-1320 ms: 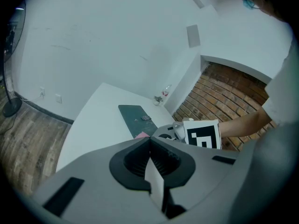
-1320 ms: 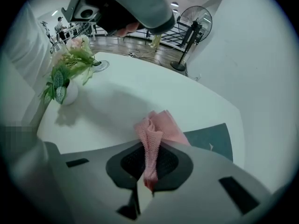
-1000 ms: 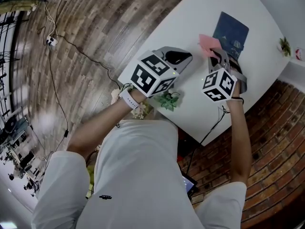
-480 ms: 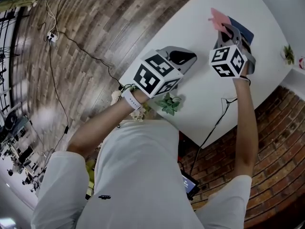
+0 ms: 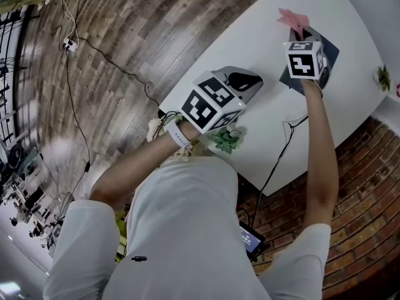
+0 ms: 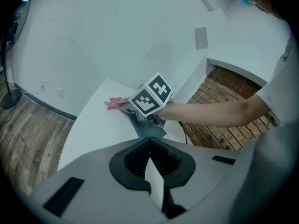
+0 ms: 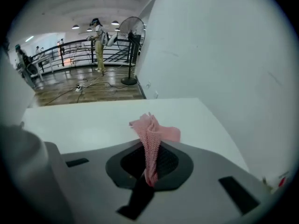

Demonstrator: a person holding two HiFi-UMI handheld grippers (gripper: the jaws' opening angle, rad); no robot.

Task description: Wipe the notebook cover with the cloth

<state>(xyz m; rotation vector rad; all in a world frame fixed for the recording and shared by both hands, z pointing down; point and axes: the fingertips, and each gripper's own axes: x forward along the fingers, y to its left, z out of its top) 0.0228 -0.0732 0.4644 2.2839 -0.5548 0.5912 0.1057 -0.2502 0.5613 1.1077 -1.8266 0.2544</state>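
Observation:
A dark blue notebook (image 5: 332,50) lies on the white table (image 5: 250,36), partly under my right gripper (image 5: 299,34). That gripper is shut on a crumpled pink cloth (image 5: 292,17), which sticks out past the notebook's far end. In the right gripper view the cloth (image 7: 152,133) stands pinched between the jaws of the right gripper (image 7: 150,147), and the notebook is hidden. My left gripper (image 5: 255,80) hovers shut and empty near the table's front left. The left gripper view shows the left gripper (image 6: 149,143) pointing toward the notebook (image 6: 152,129) and the cloth (image 6: 115,102).
A small green plant (image 5: 225,138) sits at the table's near edge beside the left gripper. Another little plant (image 5: 382,77) stands at the far right. A thin cable (image 5: 289,126) runs off the table edge. Wooden floor lies to the left, brick to the right.
My right gripper has carried the pink cloth away from me along the notebook to its far end. The left gripper has hardly moved.

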